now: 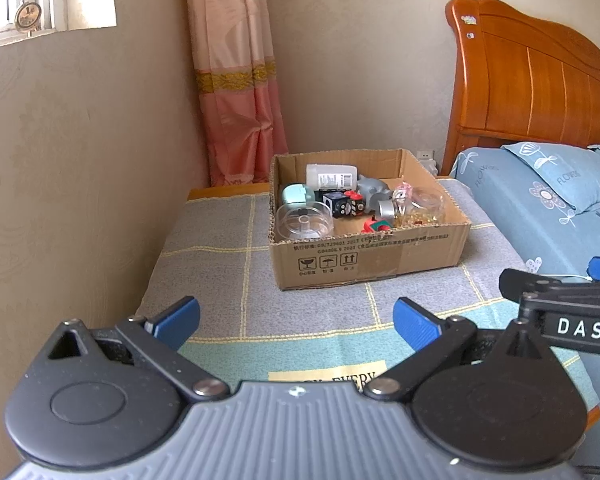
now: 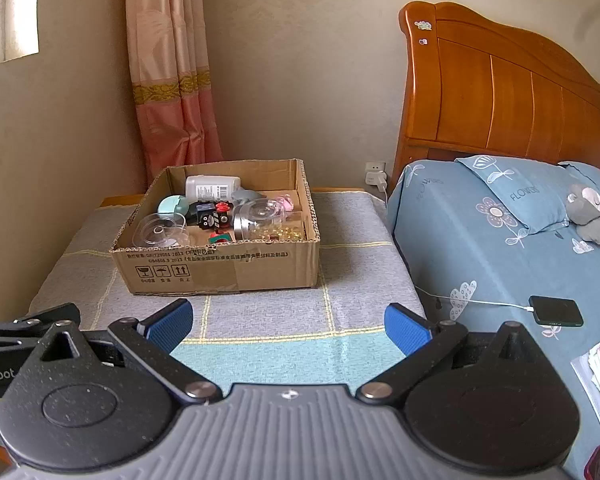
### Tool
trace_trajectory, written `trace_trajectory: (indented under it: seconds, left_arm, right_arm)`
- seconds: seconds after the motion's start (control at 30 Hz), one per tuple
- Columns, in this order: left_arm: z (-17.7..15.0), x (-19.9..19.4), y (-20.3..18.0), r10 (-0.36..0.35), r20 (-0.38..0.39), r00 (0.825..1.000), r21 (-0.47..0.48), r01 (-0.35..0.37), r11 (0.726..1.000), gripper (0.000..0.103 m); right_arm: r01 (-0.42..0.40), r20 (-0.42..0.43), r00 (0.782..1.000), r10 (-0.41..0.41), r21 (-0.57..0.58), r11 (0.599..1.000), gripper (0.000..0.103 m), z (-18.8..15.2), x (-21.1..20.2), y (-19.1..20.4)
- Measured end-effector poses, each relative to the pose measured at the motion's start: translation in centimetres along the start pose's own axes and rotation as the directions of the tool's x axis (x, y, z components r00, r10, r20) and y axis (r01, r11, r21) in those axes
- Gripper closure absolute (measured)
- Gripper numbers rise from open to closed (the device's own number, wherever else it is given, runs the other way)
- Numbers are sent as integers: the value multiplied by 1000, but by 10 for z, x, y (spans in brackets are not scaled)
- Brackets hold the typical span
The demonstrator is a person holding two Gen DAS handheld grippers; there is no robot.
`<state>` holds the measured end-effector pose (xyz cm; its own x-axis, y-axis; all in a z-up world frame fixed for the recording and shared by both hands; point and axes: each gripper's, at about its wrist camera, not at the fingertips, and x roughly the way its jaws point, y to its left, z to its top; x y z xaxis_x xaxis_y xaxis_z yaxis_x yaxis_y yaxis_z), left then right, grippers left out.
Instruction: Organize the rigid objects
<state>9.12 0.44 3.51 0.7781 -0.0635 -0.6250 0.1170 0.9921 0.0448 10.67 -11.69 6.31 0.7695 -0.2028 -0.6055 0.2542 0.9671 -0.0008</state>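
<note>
Cardboard box (image 1: 370, 258) holds objects | left hand-held gripper (image 1: 296, 322) spread | right hand-held gripper (image 2: 288, 324) spread

- The left wrist view looks forward between the blue fingers of the left gripper (image 1: 296, 322), level and slightly downward, across a cloth-covered table (image 1: 220, 280) toward the room's corner.
- The right wrist view sits just beside it, facing the same way past the right gripper (image 2: 288, 322).
- Both views share the cardboard box (image 1: 364, 256) at mid-distance, the curtain (image 1: 236, 80) and the headboard (image 1: 532, 80).
- The right wrist view takes in more of the bed (image 2: 480, 248).
</note>
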Motion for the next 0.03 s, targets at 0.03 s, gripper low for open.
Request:
trace_trajectory:
  seconds: [0.03]
  left_arm:
    - [0, 1, 0, 0, -1, 1000, 0, 0, 1000, 1]
  right_arm:
    - [0, 0, 1000, 0, 1, 1000, 0, 0, 0, 0]
